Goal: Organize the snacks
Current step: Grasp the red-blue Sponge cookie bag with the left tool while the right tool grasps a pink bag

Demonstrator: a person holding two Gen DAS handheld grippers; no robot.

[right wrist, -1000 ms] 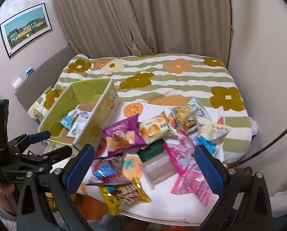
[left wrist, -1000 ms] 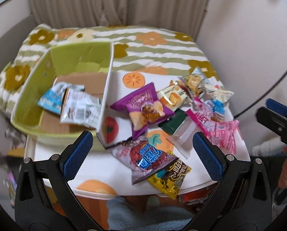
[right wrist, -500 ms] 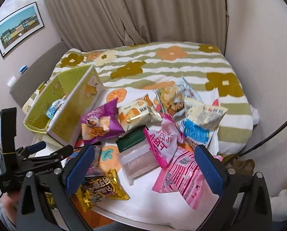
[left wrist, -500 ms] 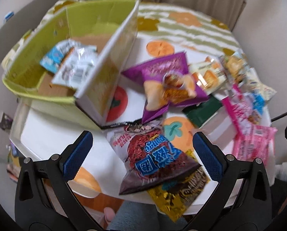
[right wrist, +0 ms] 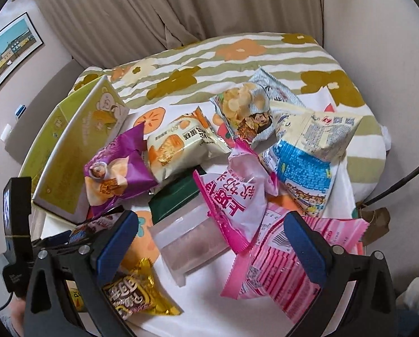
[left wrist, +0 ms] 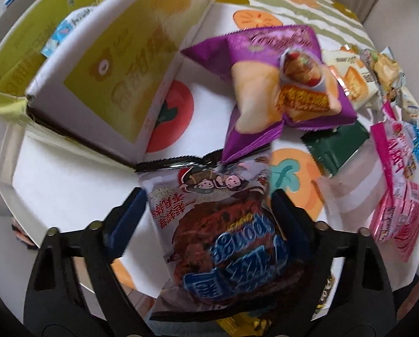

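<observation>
Between the closing left claw (left wrist: 209,210): brown snack bag (left wrist: 220,236), unclamped; purple bag (left wrist: 268,84) and green box (left wrist: 111,73) above; right claw (right wrist: 209,241) apart.

Both wrist cams look down, sharing purple packet (left wrist: 268,84).

I see a brown bag (left wrist: 223,241) with blue lettering lying flat at lower centre of the left view. Above it a purple bag (left wrist: 276,84) lies crumpled, and a green box (left wrist: 119,75) stands open at upper left. Pink packs (right wrist: 279,258) lie lower right in the right view, a gold pack (right wrist: 136,292) at lower left.
</observation>
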